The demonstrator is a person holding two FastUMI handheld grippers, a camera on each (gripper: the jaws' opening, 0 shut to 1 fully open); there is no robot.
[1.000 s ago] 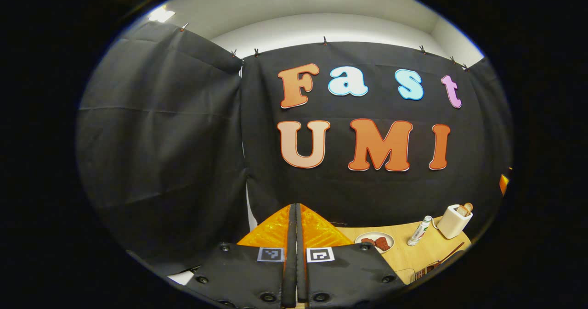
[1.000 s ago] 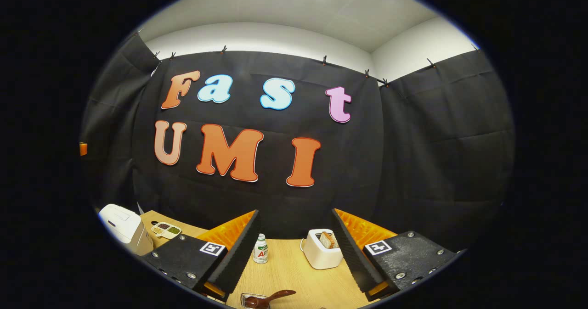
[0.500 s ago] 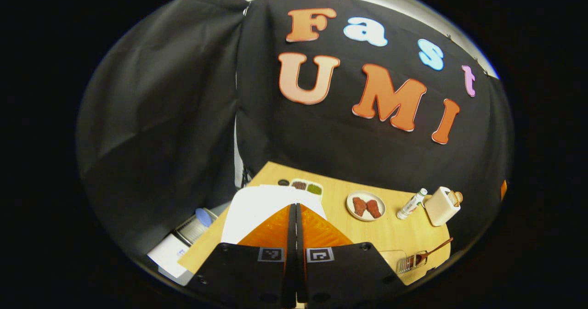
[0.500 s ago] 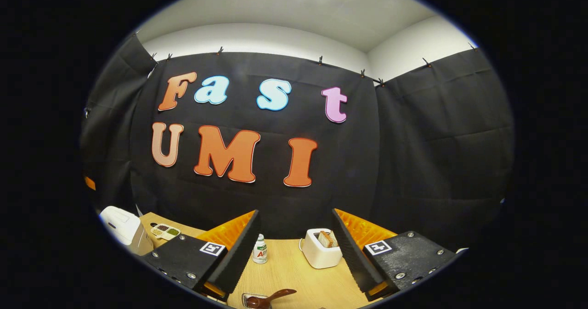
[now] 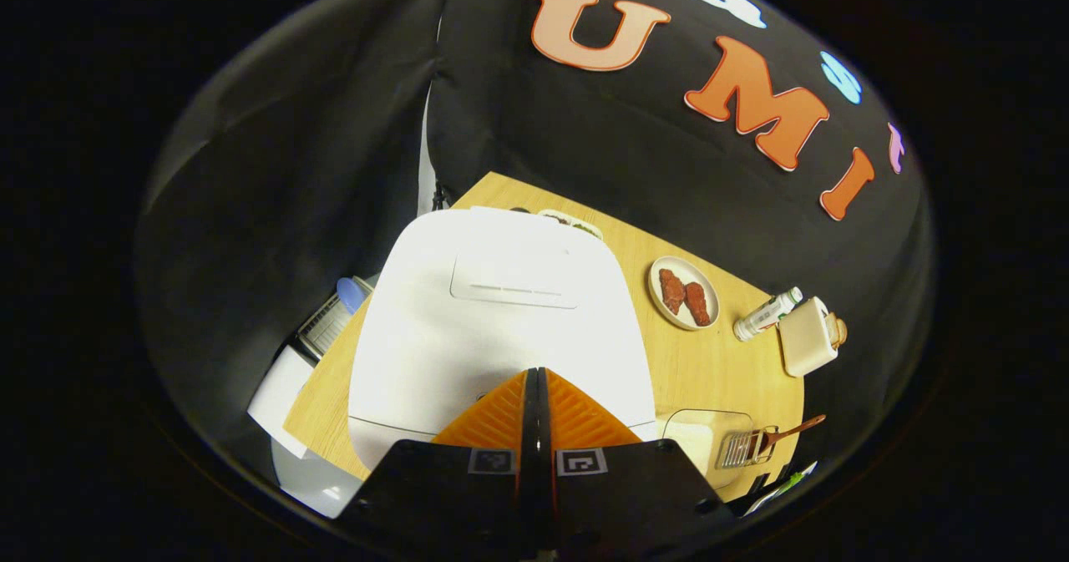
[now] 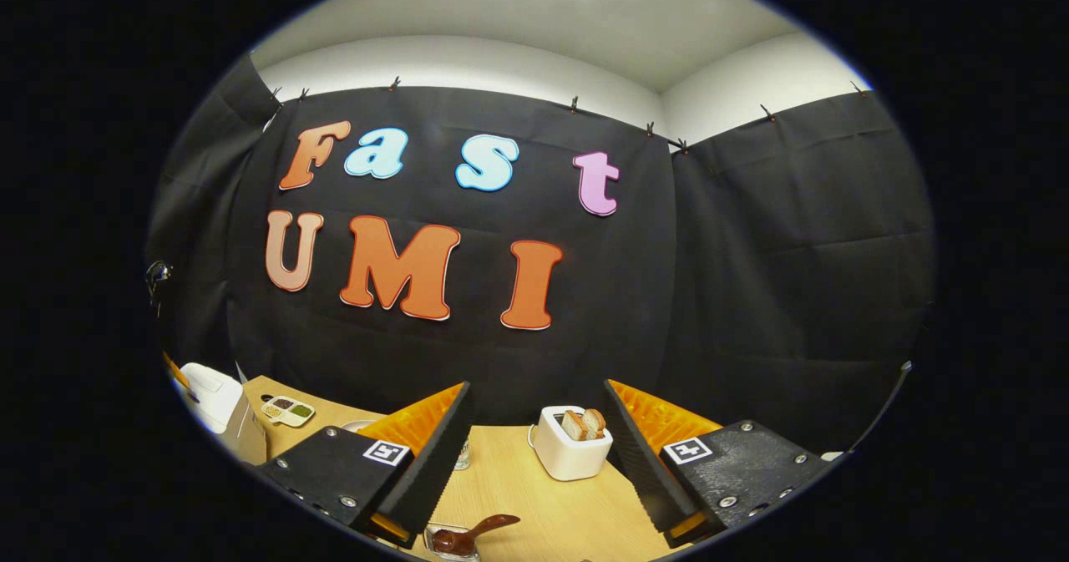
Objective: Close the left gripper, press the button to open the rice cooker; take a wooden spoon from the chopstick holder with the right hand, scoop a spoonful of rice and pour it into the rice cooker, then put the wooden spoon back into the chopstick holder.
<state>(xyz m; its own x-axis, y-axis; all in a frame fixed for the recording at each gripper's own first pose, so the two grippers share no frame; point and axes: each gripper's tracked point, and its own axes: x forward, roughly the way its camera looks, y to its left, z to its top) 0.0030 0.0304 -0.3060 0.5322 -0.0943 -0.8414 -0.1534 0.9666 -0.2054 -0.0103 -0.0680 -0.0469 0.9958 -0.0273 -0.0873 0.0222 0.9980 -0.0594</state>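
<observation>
The white, rounded-square rice cooker (image 5: 501, 320) is sitting lid-down-shut on the light wooden table (image 5: 710, 370), directly under the left gripper (image 5: 535, 378), whose two fingers are pressing flat together with nothing between them. That gripper is pointing steeply down at the cooker's front edge, and whether its tips are touching the lid cannot be told. No brand or writing is readable on the lid. The right gripper (image 6: 534, 416) is hanging level above the table with its fingers spread wide and empty. Just below it the dark brown wooden spoon (image 6: 476, 532) is leaning out of the clear chopstick holder (image 6: 447, 537). Farther off, the small white toaster (image 6: 568, 453) is holding two slices of bread.
</observation>
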